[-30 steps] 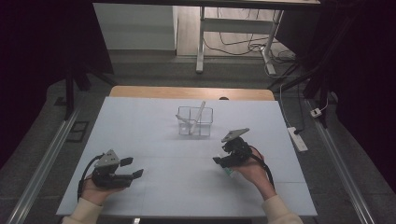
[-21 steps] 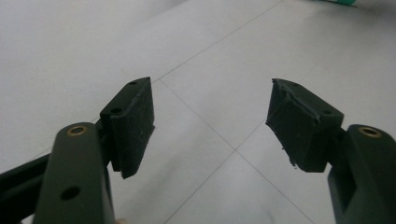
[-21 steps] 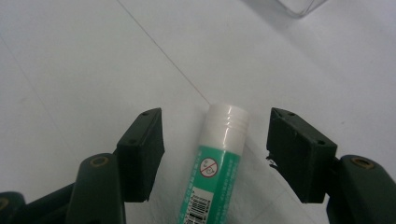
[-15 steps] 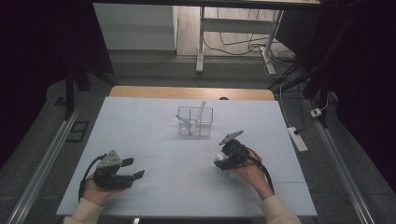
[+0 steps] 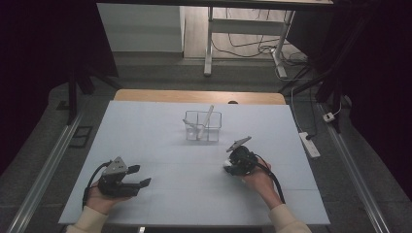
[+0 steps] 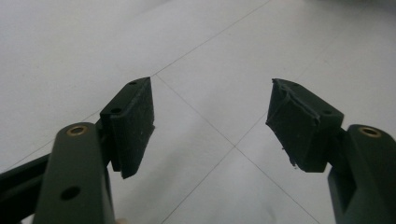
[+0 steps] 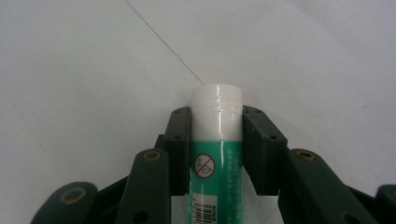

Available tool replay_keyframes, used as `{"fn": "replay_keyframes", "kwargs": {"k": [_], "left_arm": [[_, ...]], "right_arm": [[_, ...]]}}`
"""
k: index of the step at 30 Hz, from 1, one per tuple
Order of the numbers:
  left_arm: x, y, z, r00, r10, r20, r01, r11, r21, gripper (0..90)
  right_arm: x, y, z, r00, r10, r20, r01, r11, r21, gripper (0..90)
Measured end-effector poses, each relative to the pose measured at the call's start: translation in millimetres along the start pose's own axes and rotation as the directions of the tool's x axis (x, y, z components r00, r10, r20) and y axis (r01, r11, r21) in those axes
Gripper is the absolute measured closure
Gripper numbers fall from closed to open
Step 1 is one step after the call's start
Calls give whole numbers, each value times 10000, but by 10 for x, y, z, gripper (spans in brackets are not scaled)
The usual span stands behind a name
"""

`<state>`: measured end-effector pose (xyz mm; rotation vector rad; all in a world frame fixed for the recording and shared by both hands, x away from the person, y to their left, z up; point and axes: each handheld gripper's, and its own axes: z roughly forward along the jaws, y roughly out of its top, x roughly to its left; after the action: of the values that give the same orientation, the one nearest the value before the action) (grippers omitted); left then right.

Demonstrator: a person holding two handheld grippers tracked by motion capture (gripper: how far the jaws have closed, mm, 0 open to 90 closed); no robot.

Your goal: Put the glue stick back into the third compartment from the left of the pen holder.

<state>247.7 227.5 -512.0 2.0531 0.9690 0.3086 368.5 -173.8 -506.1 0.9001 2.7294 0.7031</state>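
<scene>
Right gripper (image 7: 217, 140) is closed on a glue stick (image 7: 215, 135), a green-labelled tube with a white threaded end; its fingers (image 7: 180, 149) press against both sides of the tube just below the white end, which projects beyond the fingertips over the white table (image 7: 93, 70). In the high view the right gripper (image 5: 232, 165) is at the right of the table's near half, held in the person's right hand (image 5: 260, 177), and the white end of the glue stick (image 5: 227, 165) shows at its tip, low over the table (image 5: 194, 194). Whether the end touches the surface cannot be determined. Left gripper (image 6: 212, 123) is wide open with nothing between its fingers (image 6: 133, 123), bare table beneath. In the high view the left gripper (image 5: 140, 175) is at the near left, well apart from the right. A clear divided container (image 5: 203, 126) stands beyond the right gripper, near the table's centre, with a white stick-shaped item (image 5: 206, 118) leaning in it
</scene>
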Motion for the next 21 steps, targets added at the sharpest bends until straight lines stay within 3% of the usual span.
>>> {"fn": "replay_keyframes", "kwargs": {"k": [8,14,21], "left_arm": [[10,1,-6,10000,4,11,-4,10000,-17,322],[11,-1,-10,10000,0,-1,0,10000,-37,323],[21,2,-7,10000,-23,-4,23,10000,-41,322]], "right_arm": [[-11,-1,-46,9999,26,-99,-26,10000,-71,644],[-37,0,-190,9999,129,-109,-137,9964,-837,644],[-53,2,-377,9995,288,-98,-301,9822,-1852,644]]}}
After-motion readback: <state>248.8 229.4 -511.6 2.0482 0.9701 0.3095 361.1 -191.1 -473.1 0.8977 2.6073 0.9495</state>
